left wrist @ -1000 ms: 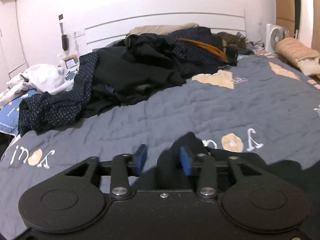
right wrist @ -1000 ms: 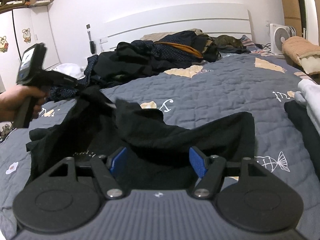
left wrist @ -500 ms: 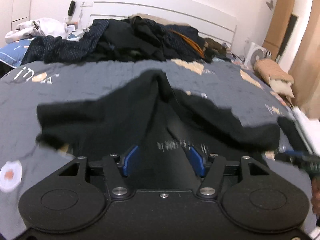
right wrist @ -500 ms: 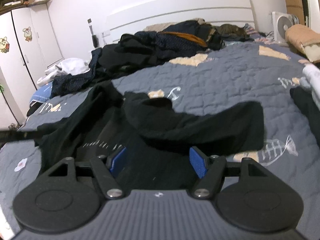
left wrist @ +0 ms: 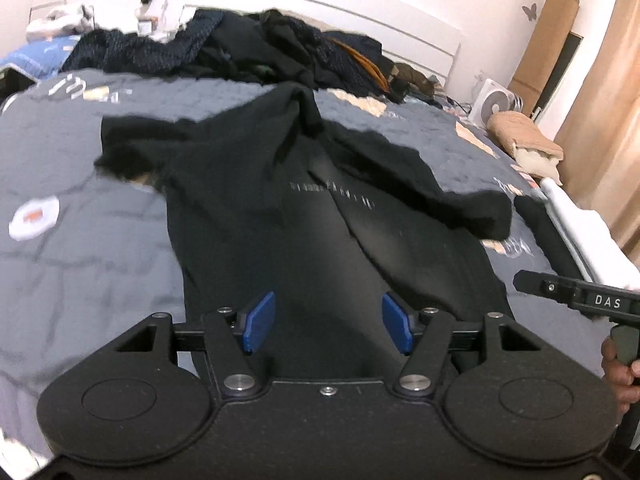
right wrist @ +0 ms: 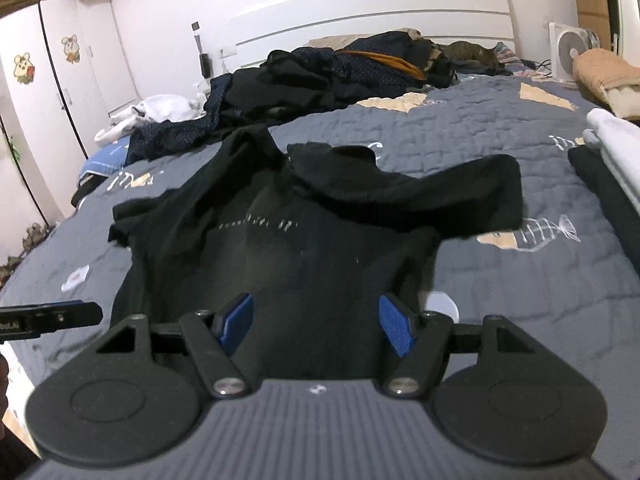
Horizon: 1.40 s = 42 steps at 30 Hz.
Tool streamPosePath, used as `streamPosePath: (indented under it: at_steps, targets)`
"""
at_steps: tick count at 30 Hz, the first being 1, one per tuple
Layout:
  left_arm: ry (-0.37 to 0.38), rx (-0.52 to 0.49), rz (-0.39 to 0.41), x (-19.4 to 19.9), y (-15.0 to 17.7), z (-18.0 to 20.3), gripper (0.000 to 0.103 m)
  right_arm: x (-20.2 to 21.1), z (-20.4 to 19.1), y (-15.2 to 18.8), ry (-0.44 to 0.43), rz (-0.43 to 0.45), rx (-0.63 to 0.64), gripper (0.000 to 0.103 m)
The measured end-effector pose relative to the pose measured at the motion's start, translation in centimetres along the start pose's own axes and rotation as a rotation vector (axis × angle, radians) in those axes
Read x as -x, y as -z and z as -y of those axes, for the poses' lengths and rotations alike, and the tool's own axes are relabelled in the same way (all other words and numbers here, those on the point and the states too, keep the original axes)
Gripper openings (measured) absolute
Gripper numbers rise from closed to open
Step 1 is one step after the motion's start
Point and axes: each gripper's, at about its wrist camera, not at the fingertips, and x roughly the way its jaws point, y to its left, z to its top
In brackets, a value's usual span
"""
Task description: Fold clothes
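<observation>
Two grippers are hovering over the near end of a black long-sleeved top (left wrist: 256,216) that's lying spread out on a grey quilted bedspread (left wrist: 92,248). The top is sitting front-up, a row of small white print running across its chest, with one sleeve flopping out to the left and the other stretching off to the right; the collar end is bunching up into a rumpled peak pointing at the headboard (right wrist: 372,8).

The left gripper (left wrist: 327,322) is sitting with its blue pads (left wrist: 259,320) well apart, and its jaws have just been opening. There's only the dark fabric showing below and beyond the gap, nothing getting pinched. The right gripper (right wrist: 316,326) is looking much the same: pads (right wrist: 394,330) spread wide, nothing caught between them, the hem of the top lying underneath. In the left wrist view the right gripper is poking in from the right edge with a hand (left wrist: 620,372) wrapping around its handle.

Further back a big pile of dark clothes (right wrist: 320,76) is heaping up across the bed near the headboard, with a white garment (right wrist: 160,110) off to its left. On the right a folded white item (right wrist: 616,140) is resting on something black (right wrist: 596,184), and a white fan (right wrist: 570,50) is standing beyond it next to a tan bundle (right wrist: 604,76). It's all a bit motion-blurred in the left view.
</observation>
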Motion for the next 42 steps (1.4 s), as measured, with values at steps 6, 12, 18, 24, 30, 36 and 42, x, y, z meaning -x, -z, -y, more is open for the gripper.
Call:
streamPosePath:
  at_steps: [6, 12, 18, 24, 30, 36, 42]
  targets:
    - [0.007, -0.029, -0.025, 1.2, 2.8, 0.3, 0.06, 2.5, -0.7, 2.5, 0.026, -0.002, -0.002, 0.069]
    - [0.001, -0.025, -0.051, 2.3, 4.6, 0.2, 0.06, 4.1, -0.8, 4.9, 0.058, -0.024, -0.025, 0.069]
    - [-0.028, -0.01, -0.098, 3.0, 6.3, -0.1, 0.062, 4.8, -1.3, 6.9, 0.069, -0.07, -0.042, 0.069]
    - [-0.064, 0.034, -0.144, 3.4, 7.4, -1.2, 0.062, 5.9, -1.6, 8.2, 0.083, -0.084, -0.075, 0.069]
    - [-0.068, 0.035, -0.142, 4.4, 7.6, -1.1, 0.063, 6.7, -1.3, 8.6, 0.108, -0.099, -0.104, 0.069]
    - [-0.062, 0.037, -0.151, 4.8, 8.0, -0.6, 0.063, 7.7, -0.5, 9.3, 0.128, -0.121, -0.093, 0.069]
    - [-0.053, 0.031, -0.151, 4.8, 8.2, 0.2, 0.063, 7.9, -0.1, 9.9, 0.112, -0.158, -0.105, 0.069]
